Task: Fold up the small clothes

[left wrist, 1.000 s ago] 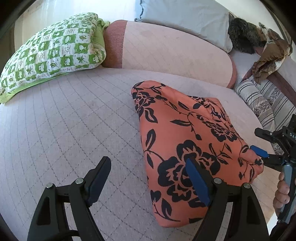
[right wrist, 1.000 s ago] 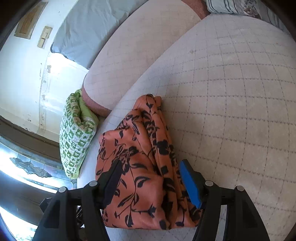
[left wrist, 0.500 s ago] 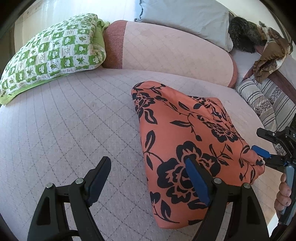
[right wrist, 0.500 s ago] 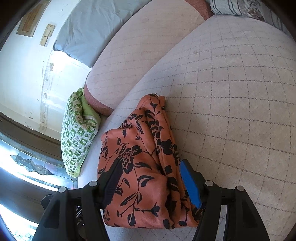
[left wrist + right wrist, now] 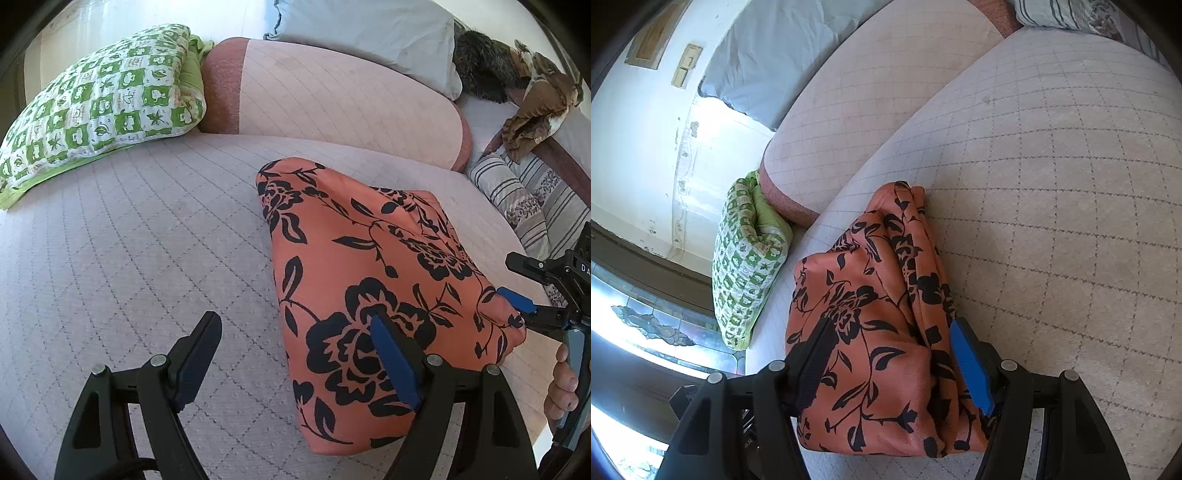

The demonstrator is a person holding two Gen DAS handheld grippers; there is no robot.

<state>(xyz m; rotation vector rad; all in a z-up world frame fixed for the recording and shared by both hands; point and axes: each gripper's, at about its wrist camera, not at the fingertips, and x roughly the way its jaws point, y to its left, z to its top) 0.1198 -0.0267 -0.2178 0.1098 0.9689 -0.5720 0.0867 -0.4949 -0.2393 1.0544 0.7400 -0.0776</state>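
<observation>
Nothing has moved much since the earlier frames; both grippers stay where they were, and only the orange cloth (image 5: 373, 266) has settled a little near its end.

The left gripper (image 5: 295, 354) stands wide, with nothing pressed between its fingers: its left finger (image 5: 195, 350) hangs over the bare quilted mattress (image 5: 129, 258), and its blue-padded right finger (image 5: 395, 362) is over the black flower print of the cloth. Whether that pad touches the fabric, I cannot tell.

The right gripper (image 5: 890, 362) is about half open, and the near end of the folded cloth (image 5: 871, 332) fills the gap between its two fingers. The fabric bulges between the dark finger (image 5: 812, 362) and the blue pad (image 5: 971, 365), so the pads seem to hold it.

Only the left wrist view shows the right gripper (image 5: 517, 306) from outside, at the right corner of the cloth, with the person's hand (image 5: 561, 384) on its handle. Only the right wrist view shows the layered folds along the right edge of the cloth.

Farther out, a green checked pillow (image 5: 99, 107) and a pink bolster (image 5: 332, 96) lie beyond the cloth, well apart from it.
</observation>
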